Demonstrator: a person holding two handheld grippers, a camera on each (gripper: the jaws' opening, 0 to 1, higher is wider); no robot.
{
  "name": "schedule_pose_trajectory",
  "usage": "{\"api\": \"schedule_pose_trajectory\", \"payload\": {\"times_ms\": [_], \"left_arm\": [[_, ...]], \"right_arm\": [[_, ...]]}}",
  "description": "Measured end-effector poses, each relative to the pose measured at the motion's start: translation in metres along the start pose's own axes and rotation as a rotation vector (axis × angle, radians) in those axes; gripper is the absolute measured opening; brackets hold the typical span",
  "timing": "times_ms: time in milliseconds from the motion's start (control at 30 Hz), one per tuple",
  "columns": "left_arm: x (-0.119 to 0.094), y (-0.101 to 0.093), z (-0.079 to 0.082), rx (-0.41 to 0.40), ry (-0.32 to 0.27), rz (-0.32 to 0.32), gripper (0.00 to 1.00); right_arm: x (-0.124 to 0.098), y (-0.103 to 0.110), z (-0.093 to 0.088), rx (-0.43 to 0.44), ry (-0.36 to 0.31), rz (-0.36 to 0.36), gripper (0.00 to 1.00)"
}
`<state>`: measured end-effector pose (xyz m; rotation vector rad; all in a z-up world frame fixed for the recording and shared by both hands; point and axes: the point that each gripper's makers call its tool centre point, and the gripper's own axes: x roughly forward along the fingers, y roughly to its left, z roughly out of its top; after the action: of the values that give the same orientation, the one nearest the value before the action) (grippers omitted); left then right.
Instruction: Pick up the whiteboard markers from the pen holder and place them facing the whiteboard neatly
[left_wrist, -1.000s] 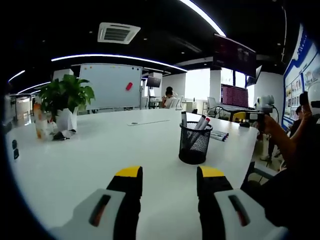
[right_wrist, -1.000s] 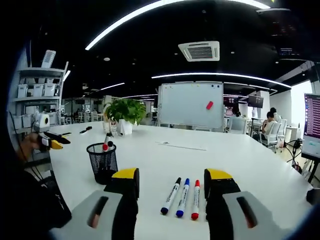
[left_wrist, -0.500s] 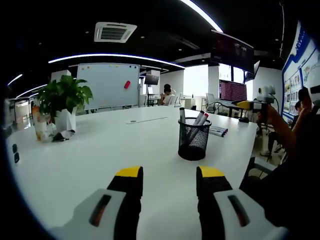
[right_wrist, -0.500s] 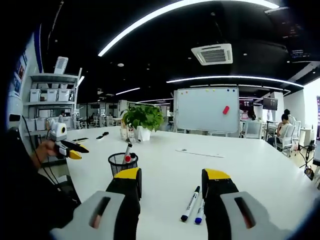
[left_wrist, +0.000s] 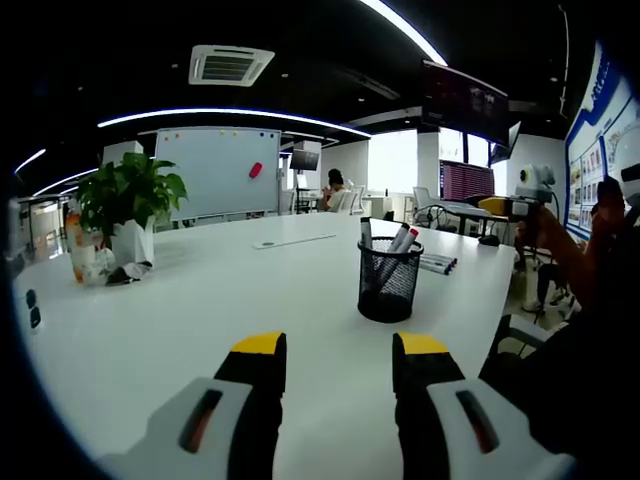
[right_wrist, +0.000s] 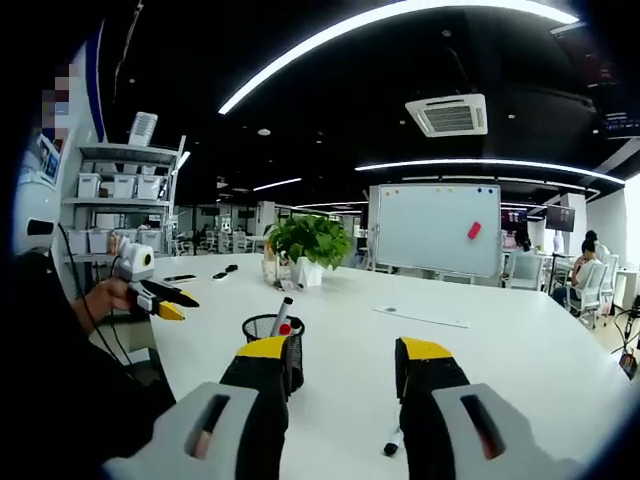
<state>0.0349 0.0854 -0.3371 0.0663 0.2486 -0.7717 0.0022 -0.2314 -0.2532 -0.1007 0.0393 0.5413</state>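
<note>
The mesh pen holder (left_wrist: 389, 285) is seen on the white table (left_wrist: 200, 300) at about one o'clock from the left gripper (left_wrist: 330, 355), whose jaws are spread and empty, with markers (left_wrist: 403, 240) standing in it. In the right gripper view the right gripper (right_wrist: 345, 360) is likewise spread with nothing held, and the holder sits at ten o'clock, behind its left jaw. The next marker would best be pinched near its upper end and lifted straight up so the holder is not tipped, then laid beside the markers already placed (left_wrist: 437, 264), pointing toward the whiteboard (left_wrist: 218, 170).

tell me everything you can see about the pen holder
The pen holder is a round black wire-mesh cup, see-through, standing upright on the white table, ahead of the left gripper. Several markers stick up out of it, leaning; one has a red cap. Neither gripper touches it. In the right gripper view it sits behind that gripper's left jaw.
</note>
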Motion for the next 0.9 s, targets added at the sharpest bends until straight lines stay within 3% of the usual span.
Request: {"api": "schedule_pose_trajectory", "payload": {"times_ms": [133,467,900], "left_arm": [[0.000,-0.001,0.000,0.006,0.003,-0.004,0.44],[-0.001,0.003,-0.002,0.011,0.007,0.008,0.44],[0.001,0.001,-0.003,0.013,0.006,0.003,0.44]], "right_arm": [[0.007,0.010,0.003,-0.037,0.004,0.026,0.38],[0.023,0.033,0.002,-0.023,0.029,0.130,0.34],[0.025,0.035,0.011,-0.073,0.025,0.144,0.34]]}}
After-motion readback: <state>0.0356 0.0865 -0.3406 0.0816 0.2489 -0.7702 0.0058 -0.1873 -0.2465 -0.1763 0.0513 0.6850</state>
